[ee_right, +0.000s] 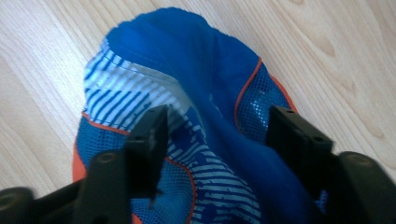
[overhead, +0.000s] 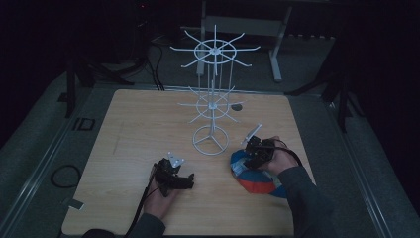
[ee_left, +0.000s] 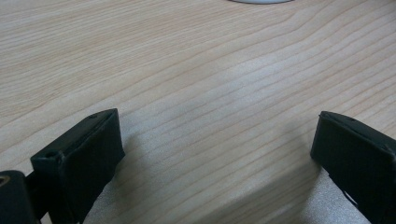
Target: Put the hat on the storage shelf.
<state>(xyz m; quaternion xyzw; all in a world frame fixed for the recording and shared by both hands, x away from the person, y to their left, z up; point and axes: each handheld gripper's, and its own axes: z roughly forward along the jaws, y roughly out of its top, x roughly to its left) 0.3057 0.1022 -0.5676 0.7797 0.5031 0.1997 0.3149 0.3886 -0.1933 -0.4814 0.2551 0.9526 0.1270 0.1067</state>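
A blue, white and orange cap [overhead: 252, 177] lies on the wooden table [overhead: 138, 124] at the front right. My right gripper [overhead: 253, 157] hovers right over it, open, its jaws straddling the raised blue crown [ee_right: 219, 93] of the cap. The striped white panel [ee_right: 121, 100] lies under the left jaw and the blue mesh [ee_right: 259, 100] by the right one. My left gripper [overhead: 185, 181] rests low at the front centre-left, open, with only bare wood between its black fingers [ee_left: 86, 149].
A white wire display stand with two tiers of hooks rises from a ring base [overhead: 210, 140] in the table's middle; its base edge [ee_left: 259, 1] shows ahead of the left gripper. A small dark object [overhead: 236, 106] lies behind the stand. Dark floor and frame legs surround the table.
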